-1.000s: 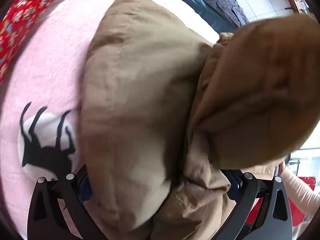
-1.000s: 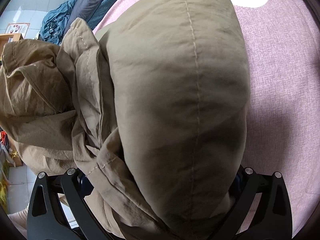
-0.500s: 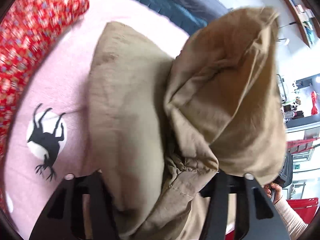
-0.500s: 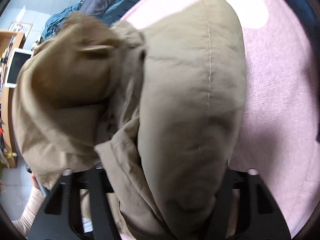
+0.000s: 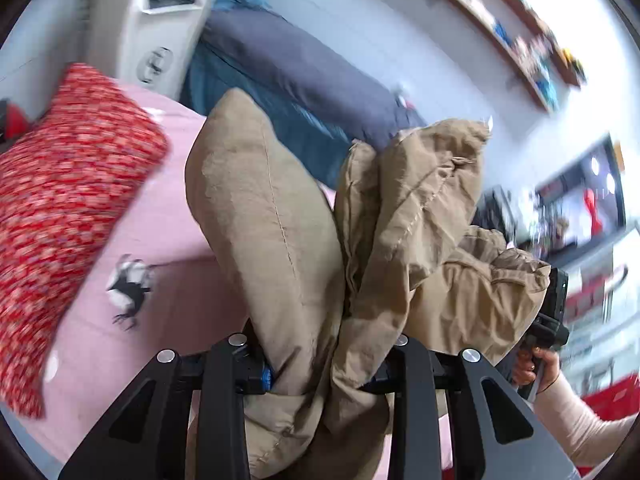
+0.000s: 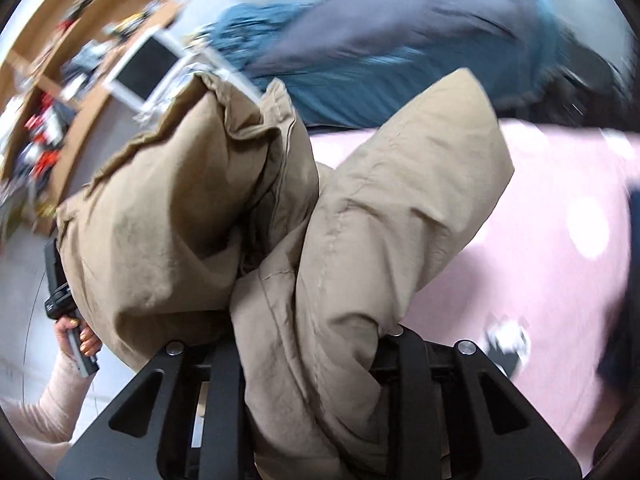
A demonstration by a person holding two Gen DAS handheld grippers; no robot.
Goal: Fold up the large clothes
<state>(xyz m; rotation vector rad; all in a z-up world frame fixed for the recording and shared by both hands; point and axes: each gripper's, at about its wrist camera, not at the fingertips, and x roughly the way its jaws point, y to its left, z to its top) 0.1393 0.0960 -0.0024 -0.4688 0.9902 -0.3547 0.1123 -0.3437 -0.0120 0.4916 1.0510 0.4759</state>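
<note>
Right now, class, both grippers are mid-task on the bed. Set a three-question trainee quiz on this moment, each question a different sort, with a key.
1. True or false: the left gripper and right gripper both clamp the tan garment.
2. Which lies on the pink bedspread to the garment's left in the left wrist view? A) red patterned pillow B) green towel C) white basket
3. Fill in: the bedspread's small printed animal is black and ____.

Key: 1 true; 2 A; 3 white.
</note>
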